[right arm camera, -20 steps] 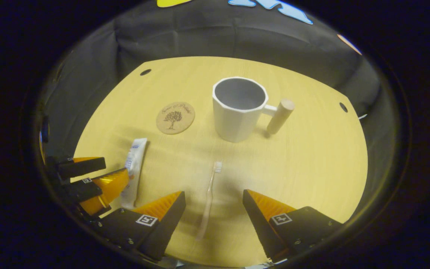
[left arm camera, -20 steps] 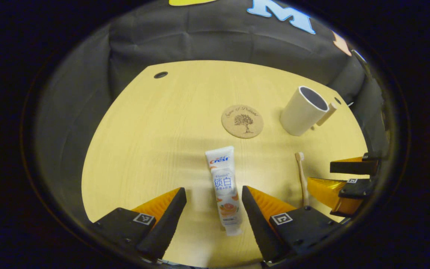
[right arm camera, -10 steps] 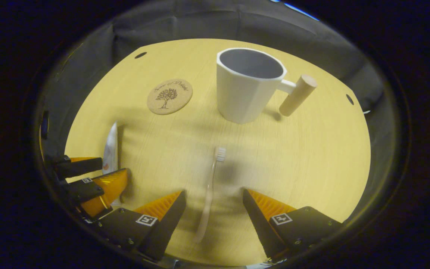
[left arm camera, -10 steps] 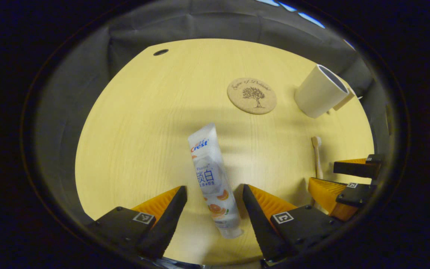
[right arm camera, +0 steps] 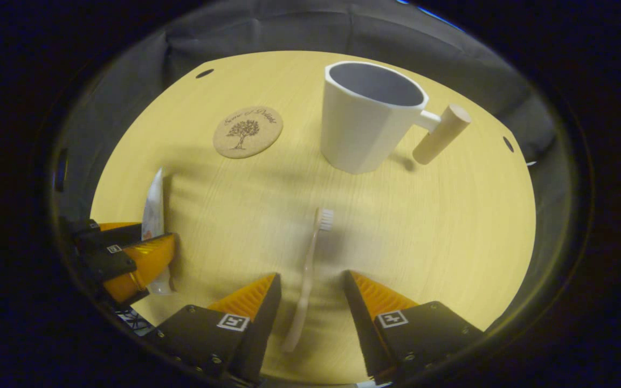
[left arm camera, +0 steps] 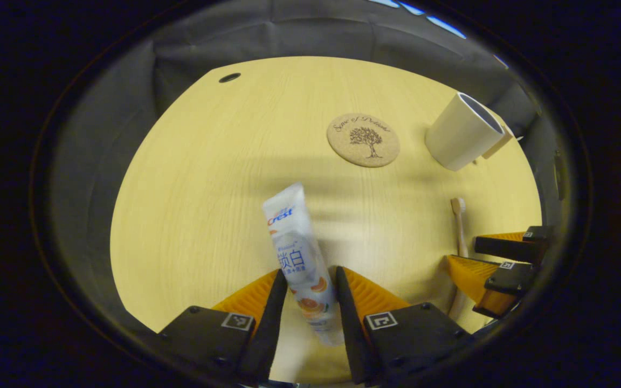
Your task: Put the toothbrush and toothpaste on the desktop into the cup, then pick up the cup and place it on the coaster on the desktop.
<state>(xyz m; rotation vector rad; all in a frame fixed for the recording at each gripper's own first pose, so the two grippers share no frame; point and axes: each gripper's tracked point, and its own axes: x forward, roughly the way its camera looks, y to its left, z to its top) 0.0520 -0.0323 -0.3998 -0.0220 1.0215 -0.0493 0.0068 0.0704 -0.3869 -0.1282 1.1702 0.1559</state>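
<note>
In the left gripper view, my left gripper [left arm camera: 308, 288] has its two fingers pressed against the sides of the toothpaste [left arm camera: 297, 253], pinching the tube near its capped end; the flat crimped end points away from me and the tube leans a little to the left over the desk [left arm camera: 202, 178]. Farther on and to the right lies the round cork coaster [left arm camera: 363, 139], flat on the desk, and beyond it the white cup [left arm camera: 461, 139] stands near the desk's right edge. Below the cup the toothbrush [left arm camera: 458, 226] lies with its bristles toward the cup, its handle running between the fingers of my right gripper [left arm camera: 483, 257] at the right side. In the right gripper view, my left gripper sits at the far left, closed on the toothpaste, seen edge-on. The coaster lies up and to the right of it, well apart from the cup, whose handle sticks out to the right. My right gripper's fingers are spread on either side of the toothbrush handle, close to it but not touching; the brush lies flat on the desk.
</note>
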